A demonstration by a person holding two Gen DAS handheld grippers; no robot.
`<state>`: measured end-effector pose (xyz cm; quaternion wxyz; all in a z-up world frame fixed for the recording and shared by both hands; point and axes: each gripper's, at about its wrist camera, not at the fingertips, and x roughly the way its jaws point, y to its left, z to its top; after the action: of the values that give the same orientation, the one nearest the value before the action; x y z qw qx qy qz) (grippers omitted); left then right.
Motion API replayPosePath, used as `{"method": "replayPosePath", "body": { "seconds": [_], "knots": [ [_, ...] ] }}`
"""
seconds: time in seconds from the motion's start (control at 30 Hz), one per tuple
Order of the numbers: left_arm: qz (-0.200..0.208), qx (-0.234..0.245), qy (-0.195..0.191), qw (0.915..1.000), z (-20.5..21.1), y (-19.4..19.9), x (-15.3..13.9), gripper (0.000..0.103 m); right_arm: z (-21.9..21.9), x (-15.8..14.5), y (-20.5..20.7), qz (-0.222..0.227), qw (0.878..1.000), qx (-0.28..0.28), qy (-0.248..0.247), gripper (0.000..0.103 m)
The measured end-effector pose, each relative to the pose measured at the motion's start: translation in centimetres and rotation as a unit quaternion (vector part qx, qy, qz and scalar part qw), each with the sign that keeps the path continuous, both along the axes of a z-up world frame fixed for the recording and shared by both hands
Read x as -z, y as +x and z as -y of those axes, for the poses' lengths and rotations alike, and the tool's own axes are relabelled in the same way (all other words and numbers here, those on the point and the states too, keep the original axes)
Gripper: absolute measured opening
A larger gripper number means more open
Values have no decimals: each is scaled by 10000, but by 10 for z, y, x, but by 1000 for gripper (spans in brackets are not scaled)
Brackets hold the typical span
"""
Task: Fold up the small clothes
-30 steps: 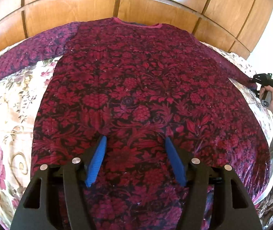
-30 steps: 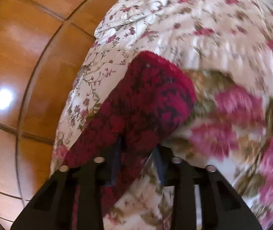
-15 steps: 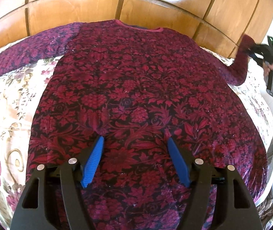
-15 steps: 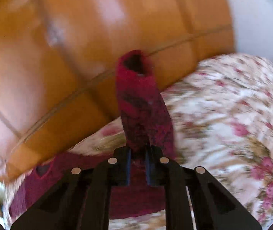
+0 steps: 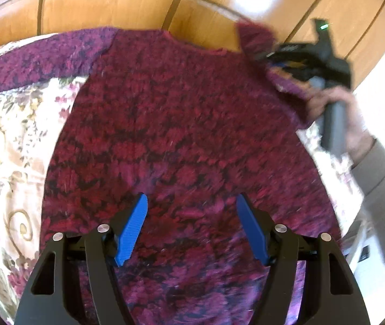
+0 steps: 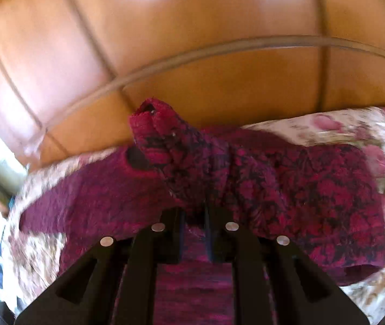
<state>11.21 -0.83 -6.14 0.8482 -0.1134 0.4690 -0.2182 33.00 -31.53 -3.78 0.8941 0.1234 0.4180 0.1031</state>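
One sweater (image 5: pixel 181 124) lies ahead of the left claw (image 5: pixel 191 227). One bedspread (image 5: pixel 11 140) is under it. Two claws: the other, the right claw (image 6: pixel 193 233), has one sleeve (image 6: pixel 165 140) between its opening jaws.

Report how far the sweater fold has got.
Done: the red patterned sweater lies spread front-down on the floral bedspread, its far sleeve still stretched out flat. In hand: the right gripper has the other sleeve between its fingers, cuff lifted over the body, jaws now opening. The left gripper hovers open above the hem. Left: the far sleeve, then folding the body.
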Motion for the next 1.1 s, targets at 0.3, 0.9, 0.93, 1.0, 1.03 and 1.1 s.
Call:
{"method": "replayPosePath", "body": {
  "seconds": [0.3,0.9,0.93,1.0,1.03,1.1],
  "knots": [
    [-34,-199,-453,9988,-12,43,-27,55,-1,-6,-46,287,9990,-103,313,61],
    [-962,-234,-820,9917,97,209,-9,64,137,46,-138,-118,9847,1324,1123,79],
    [-999,-256,-775,9916,102,215,-7,64,139,46,-134,-114,9837,1330,1208,79],
    [-1055,-242,-712,9916,112,227,-1,50,142,48,-126,-99,9825,1366,1260,79],
    [-1058,-191,-659,9920,117,232,1,30,143,49,-122,-104,9819,1427,1239,79],
    [-914,-184,-559,9941,121,234,-2,16,152,57,-114,-201,9771,1692,1276,79]
  ]
}}
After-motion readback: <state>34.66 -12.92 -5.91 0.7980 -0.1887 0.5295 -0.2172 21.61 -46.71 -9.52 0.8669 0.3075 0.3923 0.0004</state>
